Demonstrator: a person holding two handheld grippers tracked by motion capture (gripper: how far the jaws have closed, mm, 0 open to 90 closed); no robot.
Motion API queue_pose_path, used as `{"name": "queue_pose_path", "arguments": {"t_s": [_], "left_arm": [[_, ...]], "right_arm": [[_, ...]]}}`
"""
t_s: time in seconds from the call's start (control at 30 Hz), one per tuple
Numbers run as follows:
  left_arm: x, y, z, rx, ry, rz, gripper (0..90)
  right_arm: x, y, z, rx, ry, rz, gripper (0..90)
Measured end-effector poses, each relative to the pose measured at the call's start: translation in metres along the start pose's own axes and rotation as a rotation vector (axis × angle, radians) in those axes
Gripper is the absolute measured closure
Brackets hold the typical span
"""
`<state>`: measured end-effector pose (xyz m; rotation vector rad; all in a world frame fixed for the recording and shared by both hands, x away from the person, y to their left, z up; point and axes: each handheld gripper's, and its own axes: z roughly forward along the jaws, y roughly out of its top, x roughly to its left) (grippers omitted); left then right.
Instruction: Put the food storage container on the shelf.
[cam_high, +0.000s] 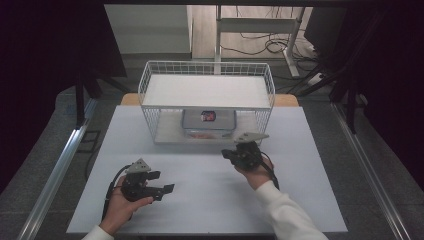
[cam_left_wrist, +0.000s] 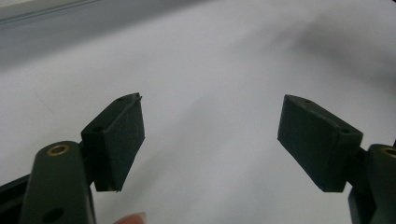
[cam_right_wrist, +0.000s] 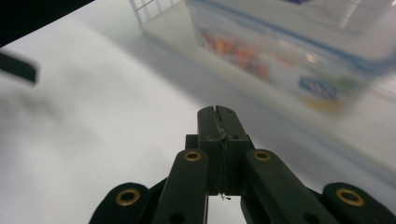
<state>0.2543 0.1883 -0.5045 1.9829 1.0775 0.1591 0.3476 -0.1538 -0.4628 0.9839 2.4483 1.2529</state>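
Clear plastic box (cam_high: 208, 124), colourful contents, inside wire rack (cam_high: 207, 75).

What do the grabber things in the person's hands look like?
Both are black. The left gripper has flat rectangular pads and a black cable. The right gripper has brass-coloured rivets and a grey three-cornered plate. The person wears a white sleeve.

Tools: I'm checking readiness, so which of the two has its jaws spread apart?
The left tool: its jaws stand wide apart over the white table. The right tool, near the wire rack, has jaws pressed together.
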Motion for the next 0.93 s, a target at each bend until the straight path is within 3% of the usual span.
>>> {"name": "queue_pose_path", "arguments": {"t_s": [0.1,0.17,0.2,0.3,0.4,0.47,0.57,0.77,0.93], "left_arm": [[-0.002,-0.001,0.000,0.006,0.008,0.006,22.6],[-0.002,-0.002,0.000,0.005,0.008,-0.001,22.6],[-0.002,-0.002,0.000,0.005,0.010,-0.003,22.6],[-0.004,-0.003,0.000,0.007,0.013,-0.003,22.6],[-0.005,-0.003,0.000,0.007,0.016,-0.005,22.5],[-0.005,-0.003,-0.001,0.007,0.018,-0.007,22.5],[-0.005,-0.004,-0.002,0.006,0.019,-0.008,22.5],[-0.003,-0.005,-0.002,0.008,0.015,-0.008,22.1],[-0.002,-0.004,0.000,0.007,0.012,-0.009,22.2]], "right_arm": [[0.000,-0.022,-0.027,0.003,0.013,-0.028,80.1],[-0.001,-0.039,-0.041,0.028,0.018,-0.045,62.6],[-0.004,-0.056,-0.053,0.050,-0.019,-0.025,54.8],[-0.008,-0.068,-0.062,0.054,-0.028,0.019,43.1],[-0.015,-0.080,-0.073,0.056,-0.031,0.064,40.4],[-0.018,-0.084,-0.078,0.051,-0.042,0.065,38.7],[-0.020,-0.084,-0.083,0.030,-0.063,0.058,35.7],[-0.016,-0.085,-0.075,0.061,-0.085,0.018,31.5],[-0.014,-0.083,-0.079,0.041,-0.123,0.007,28.5]]}}
